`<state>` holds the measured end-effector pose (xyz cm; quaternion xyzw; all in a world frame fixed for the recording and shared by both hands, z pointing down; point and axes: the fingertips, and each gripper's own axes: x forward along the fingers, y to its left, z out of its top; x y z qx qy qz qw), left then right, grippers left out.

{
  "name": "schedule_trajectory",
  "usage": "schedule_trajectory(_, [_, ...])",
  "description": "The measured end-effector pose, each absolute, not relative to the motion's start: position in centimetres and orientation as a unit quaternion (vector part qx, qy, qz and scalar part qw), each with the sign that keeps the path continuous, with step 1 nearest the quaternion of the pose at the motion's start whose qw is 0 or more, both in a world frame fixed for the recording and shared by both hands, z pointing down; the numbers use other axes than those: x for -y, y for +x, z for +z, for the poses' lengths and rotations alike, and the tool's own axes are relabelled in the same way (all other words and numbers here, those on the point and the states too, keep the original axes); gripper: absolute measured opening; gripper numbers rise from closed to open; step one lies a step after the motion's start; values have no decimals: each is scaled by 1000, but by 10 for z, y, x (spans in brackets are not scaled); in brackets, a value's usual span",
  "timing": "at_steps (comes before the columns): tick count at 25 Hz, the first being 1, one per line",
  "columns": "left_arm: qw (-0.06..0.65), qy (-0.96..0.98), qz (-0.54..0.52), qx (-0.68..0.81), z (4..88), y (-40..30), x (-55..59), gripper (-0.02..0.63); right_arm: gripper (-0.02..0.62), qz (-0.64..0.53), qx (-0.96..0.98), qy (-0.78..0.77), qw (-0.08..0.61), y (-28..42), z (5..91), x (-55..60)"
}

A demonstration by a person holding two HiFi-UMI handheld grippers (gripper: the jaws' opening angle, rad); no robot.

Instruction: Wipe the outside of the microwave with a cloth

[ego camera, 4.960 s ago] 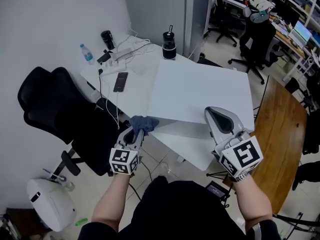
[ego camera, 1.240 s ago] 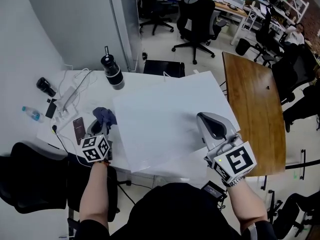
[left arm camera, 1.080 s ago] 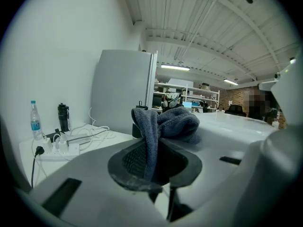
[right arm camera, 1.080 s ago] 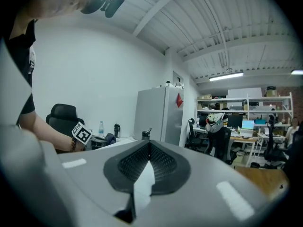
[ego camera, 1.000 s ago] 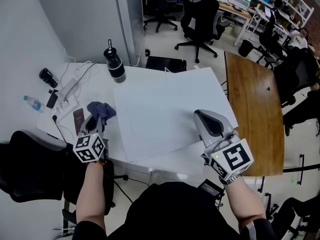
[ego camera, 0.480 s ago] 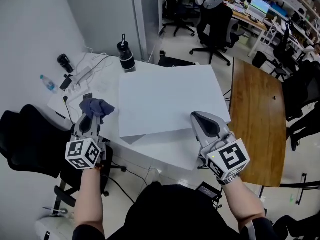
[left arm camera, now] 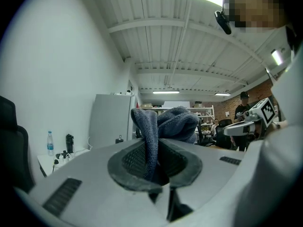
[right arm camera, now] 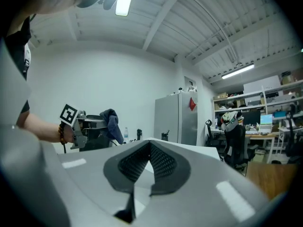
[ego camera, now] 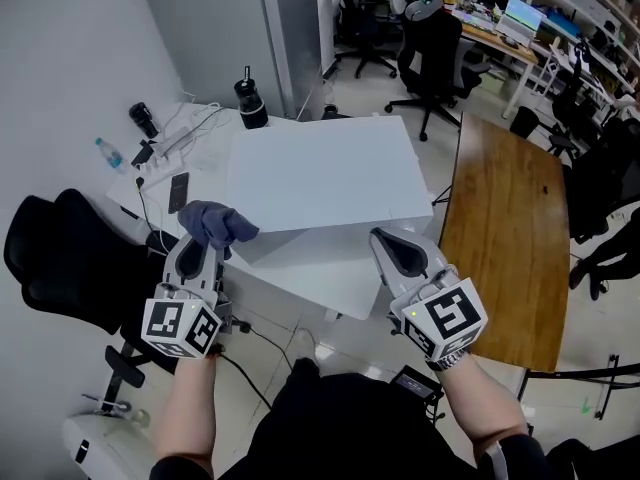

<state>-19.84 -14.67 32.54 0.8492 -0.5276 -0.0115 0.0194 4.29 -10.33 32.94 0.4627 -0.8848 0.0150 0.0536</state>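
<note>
Workspace seen from the head camera: my two hand-held grippers sit in front of a white table (ego camera: 322,288) in an open office. On the table stands the microwave (ego camera: 320,173), which from above reads as a plain white box with a shadowed near face. My left gripper (ego camera: 205,250) points roughly level toward the box's near-left corner, its jaws pinched narrowly on a blue-grey cloth (ego camera: 216,225). The left gripper view shows a fold of the cloth squeezed between the dark ribbed pads (left arm camera: 135,160), with the rest bunched up above the tips. The cloth is in the air just beside that corner, and I cannot tell whether it touches the microwave. My right gripper (ego camera: 392,251) points at the near-right part of the box, its jaws pressed together with nothing between them, as the right gripper view makes plain. That view also catches the left gripper off to its left, the cloth standing up from it. On the far-left part of the table lie a dark phone (ego camera: 179,192), a power strip with white cables (ego camera: 172,140), a clear water bottle (ego camera: 108,153) and a black flask (ego camera: 248,103). A black office chair (ego camera: 60,258) stands at left, a wooden table (ego camera: 500,228) at right, and a tall grey cabinet (ego camera: 285,23) beyond.
</note>
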Motion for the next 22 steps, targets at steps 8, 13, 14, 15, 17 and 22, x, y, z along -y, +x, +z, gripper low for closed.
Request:
schedule_trajectory(8, [25, 883, -19, 468, 321, -119, 87, 57, 0, 18, 890, 454, 50, 55, 331, 66])
schedule_trajectory(13, [26, 898, -12, 439, 323, -82, 60, 57, 1, 18, 892, 449, 47, 57, 332, 49])
schedule_trajectory(14, [26, 900, -11, 434, 323, -76, 56, 57, 0, 19, 893, 448, 47, 57, 332, 46])
schedule_trajectory(15, [26, 902, -10, 430, 323, -71, 51, 57, 0, 19, 893, 447, 47, 57, 332, 43])
schedule_trajectory(17, [26, 906, -9, 422, 323, -61, 43, 57, 1, 19, 894, 445, 46, 56, 332, 36])
schedule_trajectory(22, [23, 913, -7, 406, 323, -45, 26, 57, 0, 17, 897, 440, 42, 53, 332, 23])
